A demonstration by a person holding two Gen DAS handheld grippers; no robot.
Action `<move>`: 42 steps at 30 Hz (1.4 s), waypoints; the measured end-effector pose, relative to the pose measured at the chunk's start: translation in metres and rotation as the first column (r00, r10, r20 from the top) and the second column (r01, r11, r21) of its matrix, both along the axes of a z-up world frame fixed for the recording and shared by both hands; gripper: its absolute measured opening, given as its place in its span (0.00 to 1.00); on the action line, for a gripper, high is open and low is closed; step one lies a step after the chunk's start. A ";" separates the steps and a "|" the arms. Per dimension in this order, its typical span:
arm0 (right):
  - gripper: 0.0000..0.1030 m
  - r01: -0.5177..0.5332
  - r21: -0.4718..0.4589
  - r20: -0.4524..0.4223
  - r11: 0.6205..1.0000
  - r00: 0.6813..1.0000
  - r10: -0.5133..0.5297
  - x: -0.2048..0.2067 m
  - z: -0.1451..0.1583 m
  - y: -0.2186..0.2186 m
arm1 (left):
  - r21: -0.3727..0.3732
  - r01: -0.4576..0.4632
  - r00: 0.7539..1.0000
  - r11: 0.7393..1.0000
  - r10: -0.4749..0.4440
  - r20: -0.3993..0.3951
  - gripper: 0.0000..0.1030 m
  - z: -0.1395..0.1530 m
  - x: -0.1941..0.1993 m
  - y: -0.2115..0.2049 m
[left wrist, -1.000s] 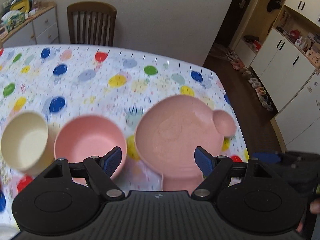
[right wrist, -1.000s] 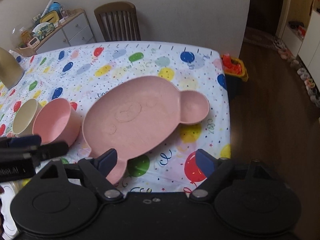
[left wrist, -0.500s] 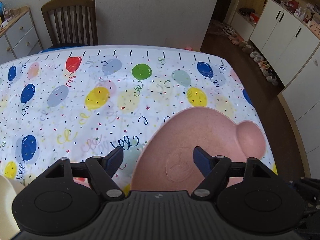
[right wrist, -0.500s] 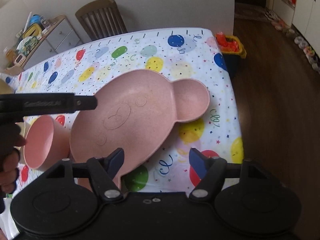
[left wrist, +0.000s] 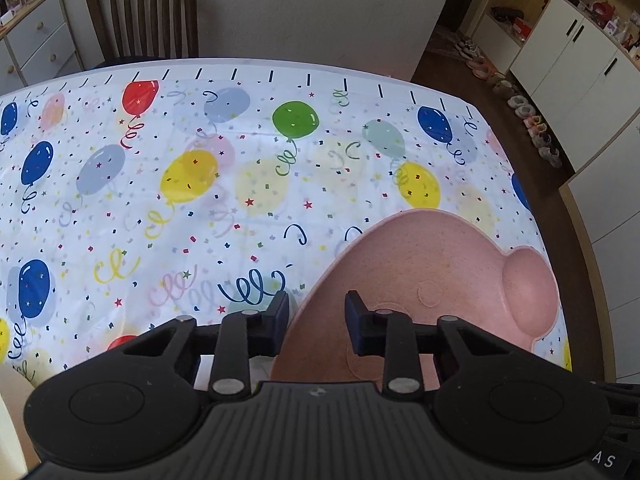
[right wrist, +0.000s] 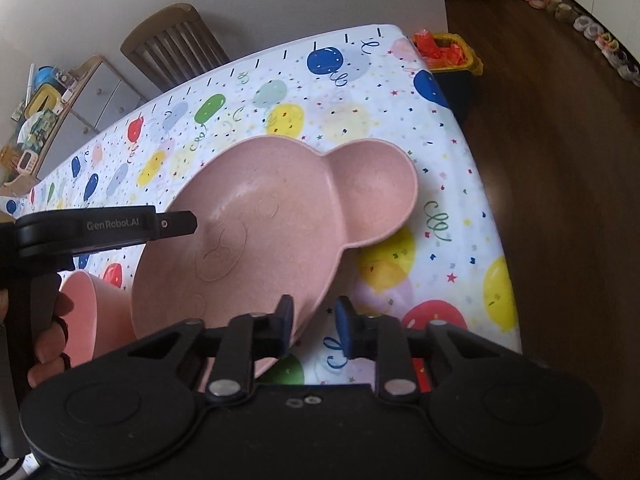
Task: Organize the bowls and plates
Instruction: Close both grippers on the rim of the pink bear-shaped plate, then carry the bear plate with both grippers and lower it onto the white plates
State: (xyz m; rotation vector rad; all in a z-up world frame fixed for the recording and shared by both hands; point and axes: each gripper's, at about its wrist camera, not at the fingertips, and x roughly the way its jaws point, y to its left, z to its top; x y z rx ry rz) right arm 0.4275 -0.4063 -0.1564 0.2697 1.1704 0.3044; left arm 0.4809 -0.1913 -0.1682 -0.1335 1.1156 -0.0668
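- The pink bear-shaped plate (right wrist: 256,240) sits near the table's right edge on the balloon tablecloth (left wrist: 240,184); in the right wrist view it looks tilted, its near rim raised off the cloth, which I judge to be because both tools are taking hold of it at once
- The left gripper (left wrist: 316,312) has its 2 fingers drawn close with a narrow gap, the plate's left rim passing between them; whether the pads actually pinch the rim I cannot tell
- The right gripper (right wrist: 314,320) likewise shows 2 blue-padded fingers close together, straddling the plate's near-right edge; contact is not clear either
- A grip on opposite rims makes sense for a wide, shallow plate: 1 pinch alone would let it swing, 2 keep it level
- The pink bowl (right wrist: 86,312) stands just left of the plate, touching or nearly so; I judge the plate is being moved 1st so the bowls can be gathered with it
- A chair (left wrist: 144,8) stands at the far side, clear of the work
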 end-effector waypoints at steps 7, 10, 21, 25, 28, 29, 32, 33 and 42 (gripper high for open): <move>0.10 0.013 -0.001 0.004 1.000 1.000 -0.013 -0.002 -0.001 0.000 | -0.015 -0.006 1.000 1.000 0.006 -0.004 0.21 0.002 -0.004 0.003; 0.10 -0.001 -0.015 0.008 1.000 1.000 0.001 -0.005 0.000 0.000 | -0.012 0.004 1.000 1.000 -0.004 0.001 0.21 0.006 -0.009 0.001; 0.10 -0.064 -0.036 0.035 0.997 0.997 0.065 -0.026 0.024 -0.010 | -0.045 0.014 1.000 0.999 -0.013 0.016 0.21 0.038 -0.047 -0.003; 0.10 -0.089 -0.034 0.046 0.995 0.995 0.090 -0.038 0.037 -0.013 | -0.050 0.012 1.000 0.999 -0.011 0.028 0.21 0.057 -0.070 0.000; 0.10 -0.115 -0.032 0.055 0.993 0.992 0.116 -0.051 0.049 -0.011 | -0.055 0.008 0.999 0.998 -0.006 0.032 0.21 0.069 -0.089 0.006; 0.10 -0.124 -0.032 0.060 0.992 0.990 0.126 -0.055 0.052 -0.010 | -0.063 0.003 0.999 0.998 -0.001 0.033 0.21 0.073 -0.097 0.010; 0.10 -0.145 -0.036 0.064 0.989 0.987 0.147 -0.069 0.062 -0.005 | -0.072 0.001 0.999 0.997 0.002 0.034 0.21 0.083 -0.119 0.019; 0.10 -0.148 -0.037 0.064 0.988 0.987 0.150 -0.074 0.065 -0.003 | -0.072 0.002 0.999 0.997 0.001 0.034 0.21 0.086 -0.126 0.022; 0.08 -0.175 -0.050 0.084 0.983 0.980 0.178 -0.124 0.088 0.030 | -0.100 -0.020 0.999 0.995 0.023 0.026 0.21 0.103 -0.193 0.066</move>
